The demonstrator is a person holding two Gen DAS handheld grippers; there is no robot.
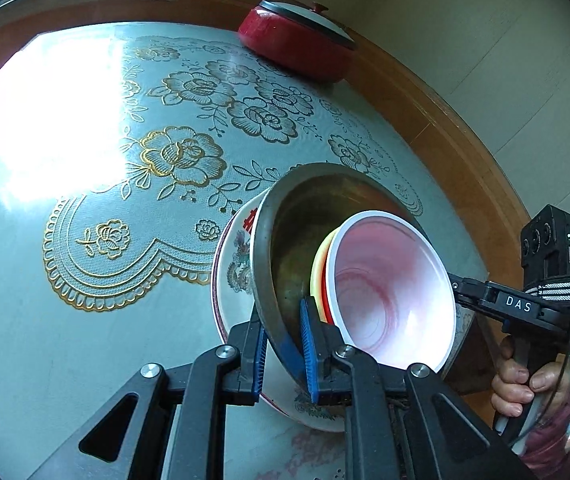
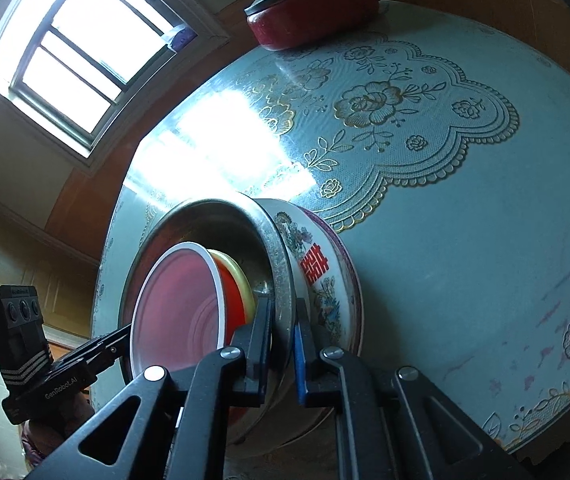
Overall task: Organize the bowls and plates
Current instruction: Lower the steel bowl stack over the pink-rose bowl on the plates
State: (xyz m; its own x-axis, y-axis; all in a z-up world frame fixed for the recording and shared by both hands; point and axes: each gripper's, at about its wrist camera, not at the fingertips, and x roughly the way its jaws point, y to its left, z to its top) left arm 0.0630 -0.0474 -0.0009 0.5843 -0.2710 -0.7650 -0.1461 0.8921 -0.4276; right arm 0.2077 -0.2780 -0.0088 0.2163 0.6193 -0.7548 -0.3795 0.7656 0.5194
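A steel bowl [image 1: 285, 240] rests inside a white enamel basin [image 1: 233, 264] with flower prints and a red character. Nested in the steel bowl are a yellow bowl [image 1: 319, 268] and a red bowl with a white inside [image 1: 389, 280]. My left gripper [image 1: 285, 344] is shut on the near rim of the steel bowl. My right gripper [image 2: 281, 328] is shut on the opposite rim of the steel bowl [image 2: 221, 224], beside the enamel basin [image 2: 325, 264]. Each gripper shows in the other's view, the right gripper [image 1: 461, 284] and the left gripper [image 2: 117, 340], at the stack's far side.
The round table [image 1: 85, 320] carries a pale blue cloth with gold flower patterns. A red pot with a lid [image 1: 297, 44] stands at its far edge by the wall. A hand [image 1: 525, 384] holds the right gripper's handle. A bright window [image 2: 77, 52] throws glare on the cloth.
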